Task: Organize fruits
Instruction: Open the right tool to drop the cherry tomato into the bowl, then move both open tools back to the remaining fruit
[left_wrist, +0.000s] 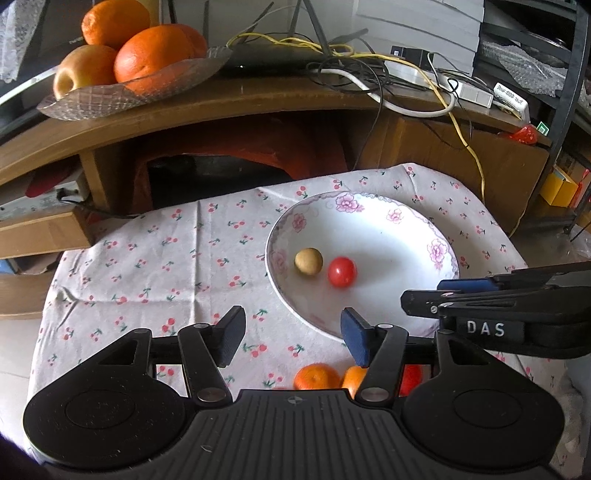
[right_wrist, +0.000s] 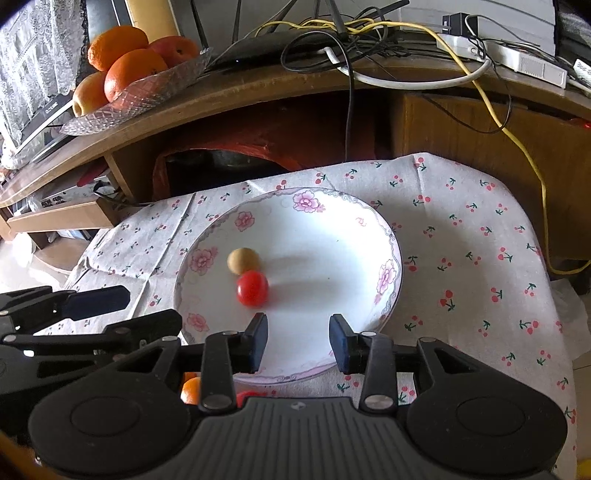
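Both claws are spread wide and hold nothing: the left gripper (left_wrist: 293, 334) hangs over the plate's (left_wrist: 399, 236) near rim, the right gripper (right_wrist: 298, 341) above the same plate. Inside it, a small tan fruit (right_wrist: 243, 260) touches a red tomato (right_wrist: 252, 288). Two small oranges (left_wrist: 317, 376) wait on the cherry cloth (left_wrist: 147, 258) under the left claw.

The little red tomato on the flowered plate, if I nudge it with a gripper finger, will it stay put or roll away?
The red tomato looks round and glossy, so it would probably roll easily on the smooth flowered plate. The raised rim should likely keep it in. It sits against the tan fruit, so a nudge may move both.
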